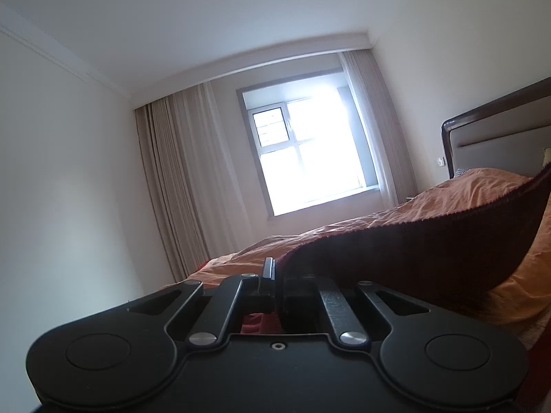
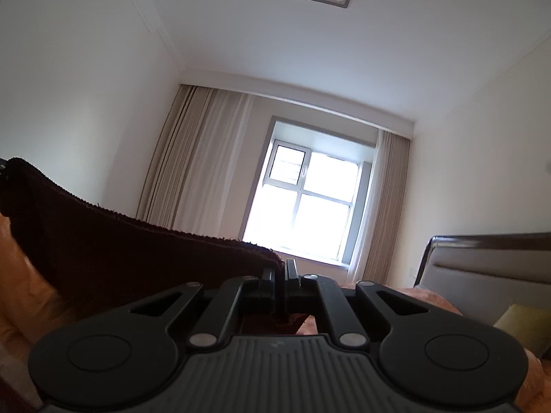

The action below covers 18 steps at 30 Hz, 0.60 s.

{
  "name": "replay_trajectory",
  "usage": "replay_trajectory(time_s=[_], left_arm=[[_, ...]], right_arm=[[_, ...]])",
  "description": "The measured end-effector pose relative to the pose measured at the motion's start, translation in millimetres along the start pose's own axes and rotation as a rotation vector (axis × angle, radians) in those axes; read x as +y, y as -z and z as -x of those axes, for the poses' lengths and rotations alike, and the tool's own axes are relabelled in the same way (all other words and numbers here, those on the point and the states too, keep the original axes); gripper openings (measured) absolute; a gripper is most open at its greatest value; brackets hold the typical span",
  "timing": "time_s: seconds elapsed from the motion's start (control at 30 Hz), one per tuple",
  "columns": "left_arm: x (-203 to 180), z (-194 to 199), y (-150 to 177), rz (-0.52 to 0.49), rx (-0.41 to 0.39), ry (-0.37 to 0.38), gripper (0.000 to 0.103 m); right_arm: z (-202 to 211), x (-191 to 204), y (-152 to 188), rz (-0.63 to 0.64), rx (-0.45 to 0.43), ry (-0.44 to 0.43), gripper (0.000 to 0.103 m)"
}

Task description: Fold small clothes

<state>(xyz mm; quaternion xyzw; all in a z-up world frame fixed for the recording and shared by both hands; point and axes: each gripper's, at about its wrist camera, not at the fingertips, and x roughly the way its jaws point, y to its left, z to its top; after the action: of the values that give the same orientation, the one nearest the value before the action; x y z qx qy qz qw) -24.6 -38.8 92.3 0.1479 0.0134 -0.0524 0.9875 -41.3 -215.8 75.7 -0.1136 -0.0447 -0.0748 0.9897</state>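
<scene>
Tongs on the left (image 1: 275, 275) pinch one corner of the dark red cloth (image 1: 430, 247); the right tongs (image 2: 280, 275) pinch the other. It hangs stretched above the orange bed (image 1: 447, 196). A weak pinch could let a corner slip. The cloth looks thick, knitted and floppy.

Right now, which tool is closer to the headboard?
Right. The right tool has the headboard close beside it; the left tool sees the headboard farther off across the bed.
</scene>
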Motion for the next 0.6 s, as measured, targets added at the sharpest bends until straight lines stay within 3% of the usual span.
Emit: replay_trajectory(time_s=[0.3,0.6], left_arm=[[11.0,-115.0,-15.4,-0.063,0.050,0.042,0.004],[5.9,-269.8,6.5,-0.082,0.172,0.069,0.004]], right_arm=[[-112.1,7.2,6.5,0.057,0.027,-0.010,0.005],[-247.8,17.8,47.3,0.093,0.173,-0.077,0.006]])
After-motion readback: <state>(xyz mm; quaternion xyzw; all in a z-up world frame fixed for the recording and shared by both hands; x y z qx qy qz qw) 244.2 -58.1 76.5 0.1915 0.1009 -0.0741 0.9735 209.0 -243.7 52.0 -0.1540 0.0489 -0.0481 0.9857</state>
